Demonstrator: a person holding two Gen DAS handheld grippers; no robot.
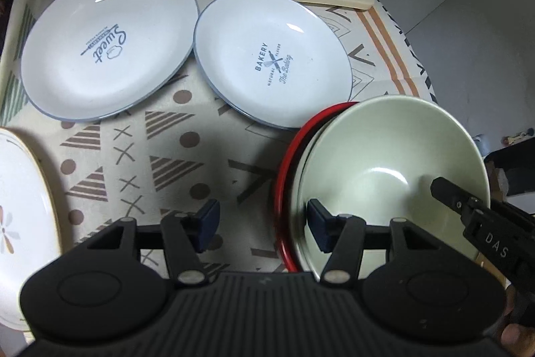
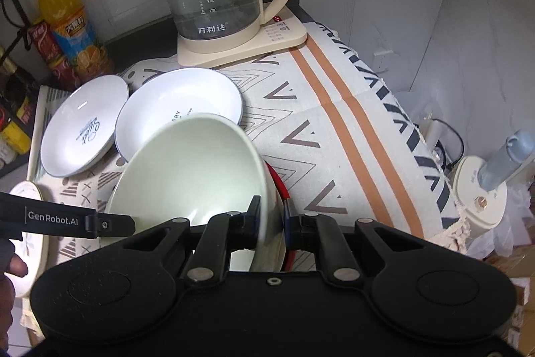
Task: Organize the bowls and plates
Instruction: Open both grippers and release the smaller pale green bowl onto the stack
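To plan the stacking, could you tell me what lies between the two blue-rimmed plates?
Nothing: in the left wrist view, the Sweet plate and Bakery plate sit side by side, their rims almost meeting over the patterned cloth.

pale green bowl [image 1: 384,163], red-rimmed bowl [image 1: 287,169], blue-rimmed white plates [image 1: 110,49]

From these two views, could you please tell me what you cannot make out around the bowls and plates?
- Red bowl: in both views only a rim sliver shows; the green bowl inside covers the rest.
- Flowered plate: cut by the left wrist view's left edge.
- Bakery plate: in the right wrist view the green bowl hides part of its lettering.
- Right gripper: its body hides the bowl's near wall below the pinch.
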